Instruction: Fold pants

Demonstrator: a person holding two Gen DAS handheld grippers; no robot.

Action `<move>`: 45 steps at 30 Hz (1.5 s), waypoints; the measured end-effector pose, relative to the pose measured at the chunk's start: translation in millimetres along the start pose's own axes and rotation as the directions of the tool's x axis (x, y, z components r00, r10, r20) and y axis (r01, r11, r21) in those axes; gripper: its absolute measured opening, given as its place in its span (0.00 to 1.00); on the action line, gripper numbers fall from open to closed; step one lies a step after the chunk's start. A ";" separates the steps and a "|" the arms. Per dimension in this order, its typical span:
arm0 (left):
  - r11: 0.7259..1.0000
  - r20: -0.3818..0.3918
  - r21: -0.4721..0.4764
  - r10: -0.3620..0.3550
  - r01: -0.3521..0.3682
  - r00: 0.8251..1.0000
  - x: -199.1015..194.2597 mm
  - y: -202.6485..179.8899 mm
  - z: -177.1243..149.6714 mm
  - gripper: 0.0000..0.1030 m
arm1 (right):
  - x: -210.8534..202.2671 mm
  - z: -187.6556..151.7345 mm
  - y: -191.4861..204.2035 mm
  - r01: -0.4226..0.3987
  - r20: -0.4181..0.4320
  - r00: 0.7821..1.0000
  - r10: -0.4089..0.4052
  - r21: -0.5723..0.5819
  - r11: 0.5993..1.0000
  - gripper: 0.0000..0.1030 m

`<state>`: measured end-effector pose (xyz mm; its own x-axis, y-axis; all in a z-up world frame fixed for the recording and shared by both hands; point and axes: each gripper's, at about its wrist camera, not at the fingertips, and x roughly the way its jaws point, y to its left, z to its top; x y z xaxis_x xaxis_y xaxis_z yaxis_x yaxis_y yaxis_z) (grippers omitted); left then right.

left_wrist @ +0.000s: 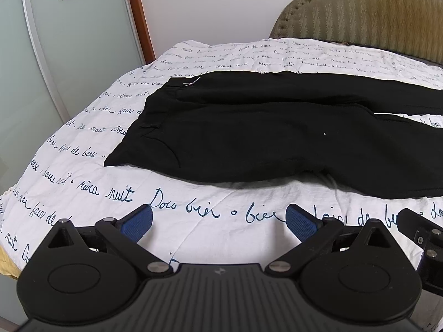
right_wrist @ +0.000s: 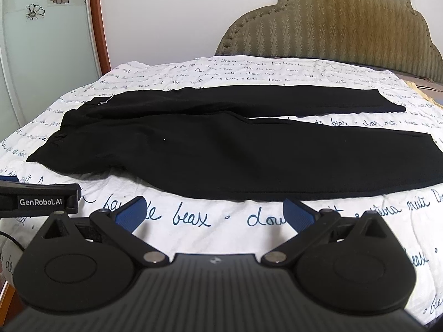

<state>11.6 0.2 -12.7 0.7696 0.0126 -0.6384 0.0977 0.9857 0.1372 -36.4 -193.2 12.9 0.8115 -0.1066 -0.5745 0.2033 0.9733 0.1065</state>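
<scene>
Left wrist view: we find the left tongs (left_wrist: 218,221) spread wide and empty, short of the black cloth pants (left_wrist: 263,138) lying flat on the white script-printed bedspread (left_wrist: 83,188), waistband leftward.

Right wrist view: our right tongs (right_wrist: 213,215), equally wide and empty, sit nearer the hem; legs run rightward.

Left wrist view: low over the near edge of the bed (left_wrist: 83,193), facing across it toward the headboard (left_wrist: 360,16); close to the waist end of the pants (left_wrist: 249,138), the leg ends cut off at right.

Right wrist view: same near edge, farther right, same heading; whole pants (right_wrist: 221,155) in frame.

Shared: pants, bedcover, headboard (right_wrist: 332,27), glass door at left.
</scene>
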 end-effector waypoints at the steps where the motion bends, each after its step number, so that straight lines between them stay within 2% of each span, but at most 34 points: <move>1: 1.000 0.001 0.002 0.001 -0.001 1.000 0.3 -0.2 0.0 1.00 | 0.6 0.0 -0.3 0.000 -0.002 1.000 0.000 0.001 1.000 1.00; 8: 1.000 -0.002 0.019 0.014 -0.014 1.000 2.6 -1.6 2.0 1.00 | 1.4 0.5 -2.0 -0.018 0.010 1.000 0.018 -0.004 1.000 1.00; 15: 0.999 -0.005 0.026 0.026 -0.026 1.000 7.6 1.8 7.9 1.00 | -4.0 6.1 1.9 -0.037 0.070 0.997 0.043 -0.084 0.996 1.00; 19: 0.999 -0.004 0.019 0.028 -0.028 1.000 12.3 5.8 13.6 1.00 | -3.7 13.1 1.4 -0.073 0.082 0.993 0.081 -0.092 0.993 1.00; 25: 0.999 -0.010 0.014 0.029 -0.029 1.000 21.3 9.9 21.3 1.00 | 7.9 27.0 4.2 -0.093 0.047 0.994 0.098 -0.095 0.991 1.00; 31: 0.999 -0.016 0.019 0.033 -0.033 0.999 31.7 14.9 32.7 1.00 | 21.0 44.2 -0.8 -0.177 0.009 0.984 0.177 -0.053 0.983 1.00; 34: 1.000 -0.013 0.024 0.012 -0.012 1.000 37.2 22.8 44.0 1.00 | 28.7 59.8 -2.4 -0.192 0.019 0.981 0.194 -0.075 0.978 1.00; 38: 0.999 -0.009 0.012 -0.042 0.042 0.999 51.5 47.1 69.9 1.00 | 45.6 91.5 -4.4 -0.253 0.014 0.966 0.257 -0.125 0.959 1.00; 45: 0.989 -0.050 -0.111 -0.108 0.102 0.993 113.6 116.3 138.1 1.00 | 109.8 144.9 -16.4 -0.302 -0.006 0.950 0.313 -0.284 0.910 1.00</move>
<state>197.5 93.2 35.3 0.7218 -0.0854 -0.6868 0.1048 0.9944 -0.0136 128.8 -250.3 65.6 0.8313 0.2045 -0.5169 -0.2154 0.9757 0.0396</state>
